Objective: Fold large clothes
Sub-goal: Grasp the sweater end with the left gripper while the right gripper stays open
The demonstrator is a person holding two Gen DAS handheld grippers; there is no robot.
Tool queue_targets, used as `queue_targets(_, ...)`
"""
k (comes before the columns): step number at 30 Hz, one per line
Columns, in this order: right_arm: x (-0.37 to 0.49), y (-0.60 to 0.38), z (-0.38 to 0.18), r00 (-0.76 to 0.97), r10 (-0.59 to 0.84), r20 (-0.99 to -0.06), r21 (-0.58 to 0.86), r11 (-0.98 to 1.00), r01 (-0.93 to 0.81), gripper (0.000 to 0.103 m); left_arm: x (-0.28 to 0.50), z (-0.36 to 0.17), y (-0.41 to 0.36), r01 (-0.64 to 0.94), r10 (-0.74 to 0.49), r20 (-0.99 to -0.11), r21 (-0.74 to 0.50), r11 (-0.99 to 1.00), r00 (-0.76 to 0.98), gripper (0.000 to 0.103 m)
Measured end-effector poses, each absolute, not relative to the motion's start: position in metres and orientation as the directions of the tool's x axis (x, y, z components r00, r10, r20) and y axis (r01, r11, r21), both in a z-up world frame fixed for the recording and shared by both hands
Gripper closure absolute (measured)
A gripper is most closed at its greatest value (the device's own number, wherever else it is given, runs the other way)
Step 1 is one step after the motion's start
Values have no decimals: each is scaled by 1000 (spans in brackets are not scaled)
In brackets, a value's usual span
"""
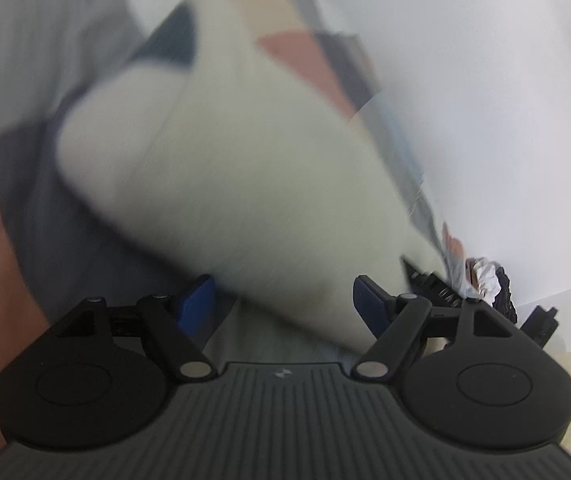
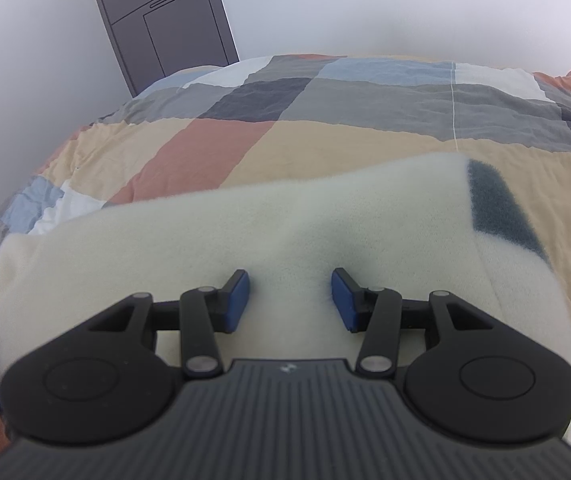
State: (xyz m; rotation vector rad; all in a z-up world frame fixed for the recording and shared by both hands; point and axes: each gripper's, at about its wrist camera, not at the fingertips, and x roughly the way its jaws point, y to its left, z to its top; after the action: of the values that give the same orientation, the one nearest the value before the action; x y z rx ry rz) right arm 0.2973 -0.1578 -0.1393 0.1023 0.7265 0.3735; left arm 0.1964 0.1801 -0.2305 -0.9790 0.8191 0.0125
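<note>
1. The cream fleece garment with a dark teal patch (image 2: 269, 232) is seen spread on the patchwork quilt of pastel squares (image 2: 325, 128), directly ahead of and beneath both sets of jaws.
2. The right gripper (image 2: 290, 296) is held with jaws apart over the fleece; nothing is clamped.
3. The left gripper (image 1: 285, 304) is likewise parted and empty; its view is blurred.
4. A rounded, doubled edge is visible, so folding is judged partly done; further folds appear to remain.
5. The long axis is judged to run crosswise before the right jaws, the teal patch to their right.

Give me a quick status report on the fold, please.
Both hand-held grippers, left and right, open, empty. Cream fleece garment lies on patchwork quilt. Nothing in the way.
</note>
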Motion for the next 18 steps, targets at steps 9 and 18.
queue_targets(9,295,-157,-140,691,359,-628,219,933,-286,55,195,-276,208,-443,-382,-529,-847,294,758,23)
queue_targets(18,295,-161,-139,690,364,-625,235,931,-278,55,181,-271,222,-375,-306,-424,-903,208,852,24)
